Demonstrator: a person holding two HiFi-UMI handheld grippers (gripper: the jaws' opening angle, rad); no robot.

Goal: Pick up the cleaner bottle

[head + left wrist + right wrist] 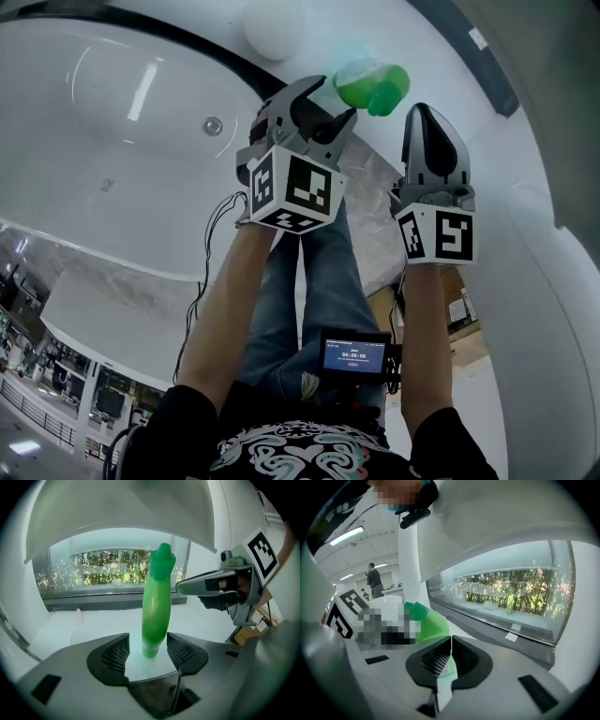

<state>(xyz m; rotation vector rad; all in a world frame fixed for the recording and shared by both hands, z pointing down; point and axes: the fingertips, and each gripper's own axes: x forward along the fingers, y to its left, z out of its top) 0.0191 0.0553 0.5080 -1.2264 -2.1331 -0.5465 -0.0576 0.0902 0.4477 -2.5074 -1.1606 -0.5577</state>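
Now, cleaner bottle [157, 606]: it is green and slim and stands upright, cap up, on the white ledge [89, 623], with the window [93, 573] behind it.
Your left gripper [147, 649]: the jaws are spread wide, one on each side of the bottle's base. The base sits in the gap between the dark ribbed pads [115, 654], and neither pad presses on it, so nothing is pinched.
Your right gripper [449, 654]: the jaws are pressed together with only a thin slit between the pads, and they hold nothing. It sits just to the right of the bottle and apart from it, and it points much the same way as your left.
Bathtub [112, 122]: from the head view it is white and curved and lies to the left of both grippers, with its round drain [214, 125] well apart from the bottle.
Bottle from above: its green top shows just beyond your left gripper's tips and to the left of the right gripper's nose.
Window: there is greenery and speckled light behind the glass.
Background: a person [372, 579] stands far off under the ceiling lights, seen in the right gripper view.
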